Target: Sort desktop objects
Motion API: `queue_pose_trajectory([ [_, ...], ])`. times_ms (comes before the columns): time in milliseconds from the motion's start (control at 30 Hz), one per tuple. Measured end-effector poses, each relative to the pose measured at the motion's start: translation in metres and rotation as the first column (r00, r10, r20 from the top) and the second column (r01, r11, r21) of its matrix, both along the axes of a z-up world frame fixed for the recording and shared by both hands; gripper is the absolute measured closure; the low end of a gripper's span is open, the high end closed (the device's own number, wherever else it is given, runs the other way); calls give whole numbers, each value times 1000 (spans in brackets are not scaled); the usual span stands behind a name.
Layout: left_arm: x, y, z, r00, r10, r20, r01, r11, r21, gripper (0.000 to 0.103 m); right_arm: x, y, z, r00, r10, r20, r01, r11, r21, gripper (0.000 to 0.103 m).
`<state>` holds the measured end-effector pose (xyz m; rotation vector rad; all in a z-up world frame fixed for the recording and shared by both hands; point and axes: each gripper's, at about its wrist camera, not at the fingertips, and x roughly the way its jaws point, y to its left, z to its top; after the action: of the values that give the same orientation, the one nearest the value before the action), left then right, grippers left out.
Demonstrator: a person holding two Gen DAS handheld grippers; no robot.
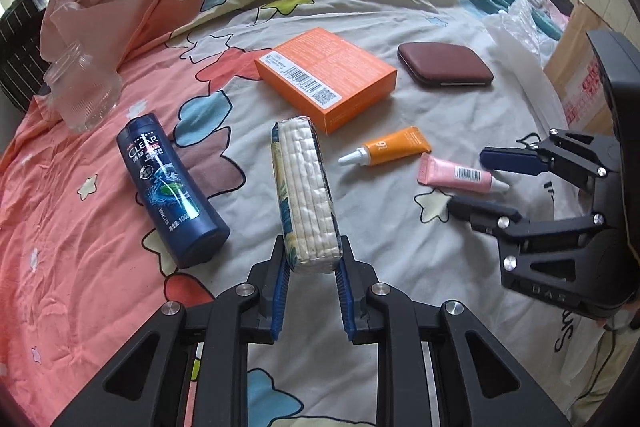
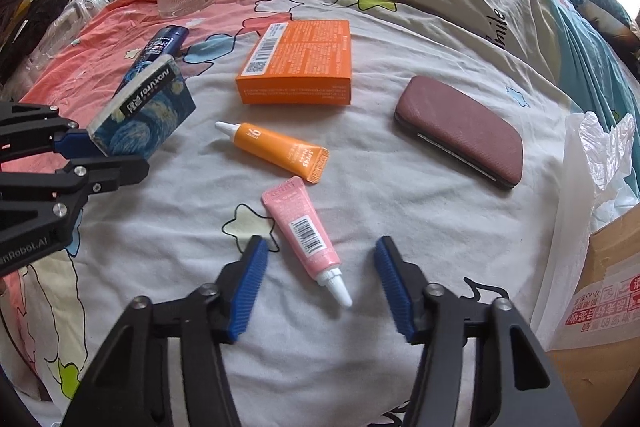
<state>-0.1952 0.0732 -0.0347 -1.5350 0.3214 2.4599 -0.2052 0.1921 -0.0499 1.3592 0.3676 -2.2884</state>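
My left gripper (image 1: 312,251) is shut on a tissue pack (image 1: 304,187) with a blue starry wrapper, gripping its near end. In the right wrist view the tissue pack (image 2: 148,111) sticks out tilted from the left gripper (image 2: 116,155), just above the sheet. A pink tube (image 2: 304,235) with a white cap lies on the bed between the blue pads of my right gripper (image 2: 320,243), which stands open; neither pad touches it. From the left wrist view, the right gripper (image 1: 466,181) flanks the cap end of the pink tube (image 1: 456,175).
On the patterned bedsheet lie an orange tube (image 2: 276,151), an orange box (image 2: 298,61), a maroon case (image 2: 460,131) and a blue shampoo bottle (image 1: 168,187). A glass jar (image 1: 80,91) stands at the far left. A cardboard box (image 2: 600,287) and plastic bag (image 2: 592,163) sit right.
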Motion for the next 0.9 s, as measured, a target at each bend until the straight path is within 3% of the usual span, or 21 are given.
queue_pose_trajectory([
  [167,10,-3,3,1000,-14,11,14,1000,9,81,7,-6,1,1000,12,-14,-12,1000,2,75],
  [233,14,-3,4,1000,-18,13,18,1000,7,81,9,-5,2,1000,20,8,-20,1000,-20,87],
  [367,20,-5,11,1000,-20,8,20,1000,13,81,16,-7,6,998,43,38,-41,997,-60,87],
  [900,40,-9,30,1000,-27,-5,27,999,27,81,40,-2,42,1000,7,-24,-9,996,-90,87],
])
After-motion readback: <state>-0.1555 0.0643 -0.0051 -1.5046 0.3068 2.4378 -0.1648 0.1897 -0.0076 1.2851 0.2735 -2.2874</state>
